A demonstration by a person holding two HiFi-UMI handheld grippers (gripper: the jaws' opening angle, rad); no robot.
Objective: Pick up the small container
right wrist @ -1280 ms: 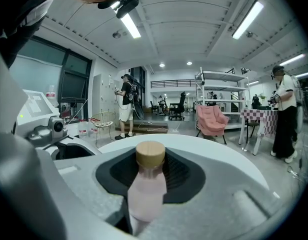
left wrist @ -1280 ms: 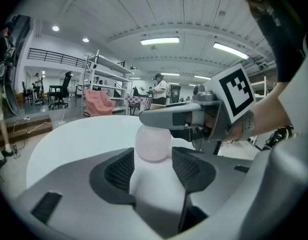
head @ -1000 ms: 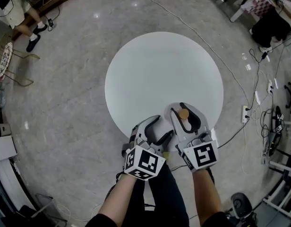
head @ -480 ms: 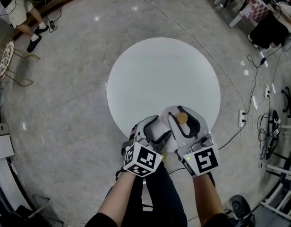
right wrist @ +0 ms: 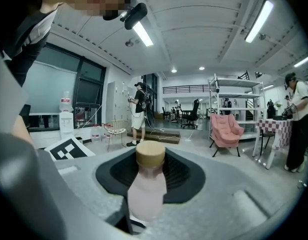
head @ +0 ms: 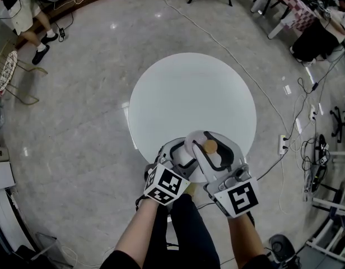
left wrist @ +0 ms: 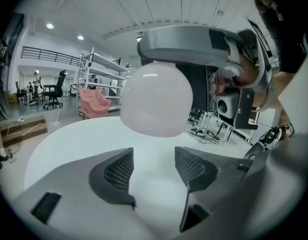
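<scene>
Small container pinched upright in the right claw, seemingly clear of the round surface, above its near edge. Lifting step, by the look. Next: steady grip, straight rise. Left claw spread and empty, just to the left. Bare surface on the far side; floor below the near rim.

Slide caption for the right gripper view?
Jaws of the right gripper closed on the small container, a pale pink, tan-capped bottle.
</scene>
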